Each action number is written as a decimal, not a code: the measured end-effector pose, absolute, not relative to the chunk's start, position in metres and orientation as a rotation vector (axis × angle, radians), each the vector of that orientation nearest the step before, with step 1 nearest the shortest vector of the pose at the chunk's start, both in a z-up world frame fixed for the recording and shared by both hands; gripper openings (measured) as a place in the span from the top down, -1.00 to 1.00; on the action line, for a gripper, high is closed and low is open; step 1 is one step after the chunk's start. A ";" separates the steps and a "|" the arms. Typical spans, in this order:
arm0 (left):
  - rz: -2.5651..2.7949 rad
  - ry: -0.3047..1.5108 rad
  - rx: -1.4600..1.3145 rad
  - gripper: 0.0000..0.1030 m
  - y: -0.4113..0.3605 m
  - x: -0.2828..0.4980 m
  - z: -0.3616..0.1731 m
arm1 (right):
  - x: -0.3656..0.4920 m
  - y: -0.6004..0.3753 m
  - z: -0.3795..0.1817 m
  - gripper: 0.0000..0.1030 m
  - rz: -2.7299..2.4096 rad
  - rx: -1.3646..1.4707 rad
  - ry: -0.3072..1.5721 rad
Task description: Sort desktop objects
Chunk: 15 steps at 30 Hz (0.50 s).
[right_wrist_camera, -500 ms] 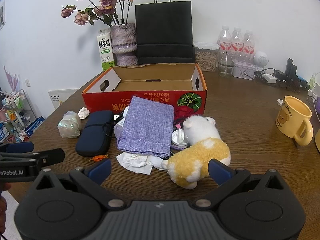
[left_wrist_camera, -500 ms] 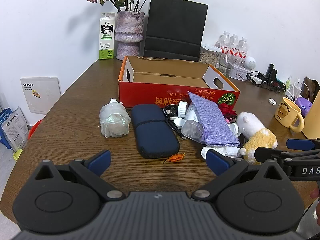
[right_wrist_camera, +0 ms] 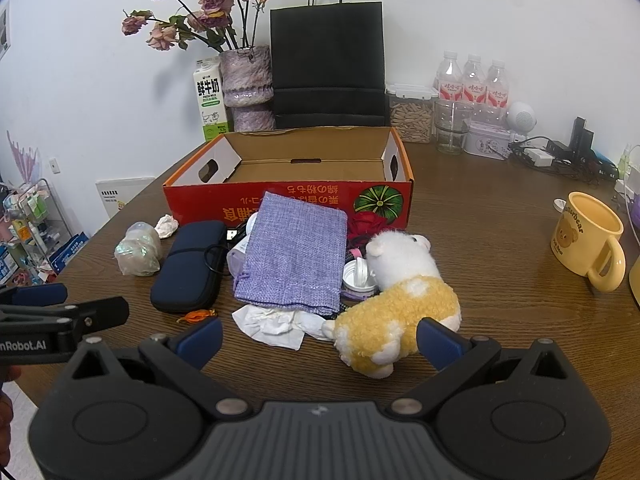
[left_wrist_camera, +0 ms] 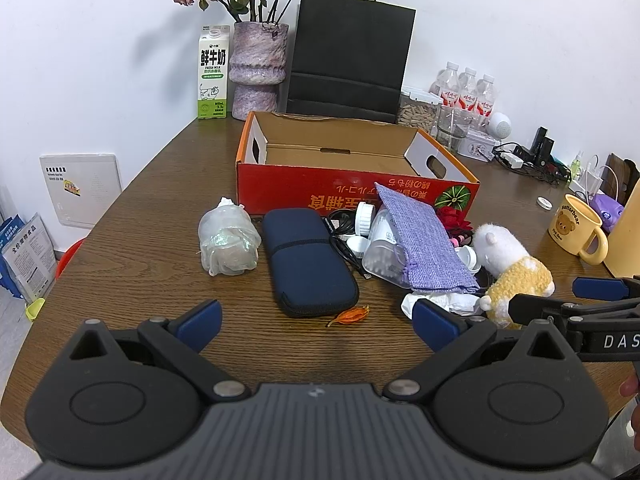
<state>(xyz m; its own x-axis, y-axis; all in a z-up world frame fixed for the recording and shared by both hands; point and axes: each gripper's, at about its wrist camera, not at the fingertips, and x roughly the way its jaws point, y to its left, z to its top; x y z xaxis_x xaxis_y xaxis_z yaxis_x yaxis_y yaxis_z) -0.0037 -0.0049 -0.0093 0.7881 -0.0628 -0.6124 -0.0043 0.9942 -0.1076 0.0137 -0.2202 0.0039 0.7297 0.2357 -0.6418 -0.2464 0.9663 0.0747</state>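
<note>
1. Clutter waits in front of the box: a heap of desktop objects sits on the wooden table [left_wrist_camera: 132, 216] against the near wall of the open red cardboard box [left_wrist_camera: 352, 196], whose floor looks bare from here, so sorting appears not yet begun.
2. At the heap's right end, the plush sheep [right_wrist_camera: 396, 300] lies on its side, nearest your right gripper [right_wrist_camera: 318, 336]. Just left of it, a purple cloth pouch [right_wrist_camera: 294, 256] is draped over a clear container and white lids, with crumpled tissue [right_wrist_camera: 276, 322] at its near edge.
3. Further left lie the navy zip case [left_wrist_camera: 308, 256], a tangle of black cable beside it, a small orange dried petal [left_wrist_camera: 352, 315] near the case's front end, and a wrapped plastic bundle [left_wrist_camera: 228, 240] at the far left of the row.
4. Both your claws hover above the near table edge, tilted down at the heap. The right gripper's jaws are spread wide and empty, the sheep's rump just ahead of the right pad. The left gripper [left_wrist_camera: 316, 320] is equally wide and empty, aimed at the case and petal.
5. Step in hand, as judged: the approach to a first pick.
6. Your next move likely calls for easing the right gripper forward to straddle the sheep's soft body, closing, then lifting it clear of the tissue and pouch before carrying it over the box's near wall.
7. Bystanders at the table's far edge and right side: milk carton, flower vase, black paper bag, water bottles, yellow mug [right_wrist_camera: 588, 240].
</note>
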 end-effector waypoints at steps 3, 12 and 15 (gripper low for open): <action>-0.032 0.664 -0.106 -1.00 -0.004 -0.003 -0.009 | 0.013 -0.221 0.003 -1.00 0.265 -0.016 0.705; -0.032 0.666 -0.107 -1.00 -0.005 -0.003 -0.010 | 0.014 -0.220 0.004 -1.00 0.265 -0.015 0.706; -0.033 0.668 -0.107 -1.00 -0.004 -0.002 -0.010 | 0.014 -0.220 0.004 -1.00 0.265 -0.015 0.707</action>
